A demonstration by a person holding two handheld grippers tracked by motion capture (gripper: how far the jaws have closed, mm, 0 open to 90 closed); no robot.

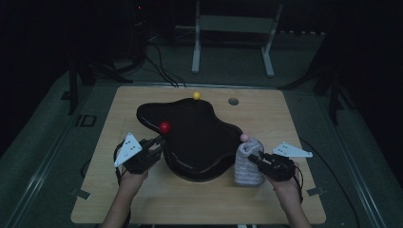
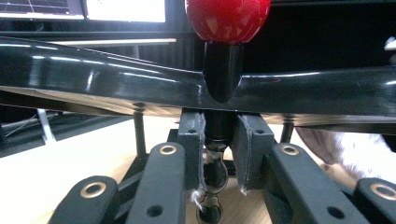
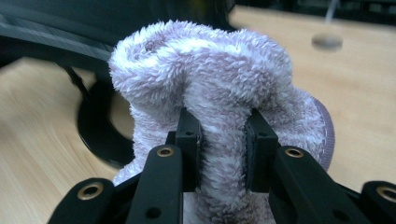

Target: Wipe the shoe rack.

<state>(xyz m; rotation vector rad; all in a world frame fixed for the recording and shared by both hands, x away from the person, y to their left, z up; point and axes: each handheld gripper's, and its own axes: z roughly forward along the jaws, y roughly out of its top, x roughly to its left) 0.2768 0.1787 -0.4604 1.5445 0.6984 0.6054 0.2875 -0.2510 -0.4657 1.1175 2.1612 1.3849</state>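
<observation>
L gripper [image 2: 218,154] clamps red-knob peg [image 2: 219,126] under tray edge [image 2: 107,88]; R gripper [image 3: 223,149] pinches towel [image 3: 210,84], prob.

Up at the top centre of the high view, a small yellow ball [image 1: 196,95] sits near the far edge of the pale wooden table [image 1: 142,199] – and just to its right there's a grey round disc [image 1: 233,101], which appears again, blurred, at the upper right of the right gripper view [image 3: 327,42]. Behind the table, top centre, stands a white frame [image 1: 196,47] on the dark floor, with black cables [image 1: 161,66] trailing to its left. Down low, strips of tape [image 1: 81,194] mark the table's lower left corner – another strip [image 1: 313,192] sits at lower right.
</observation>
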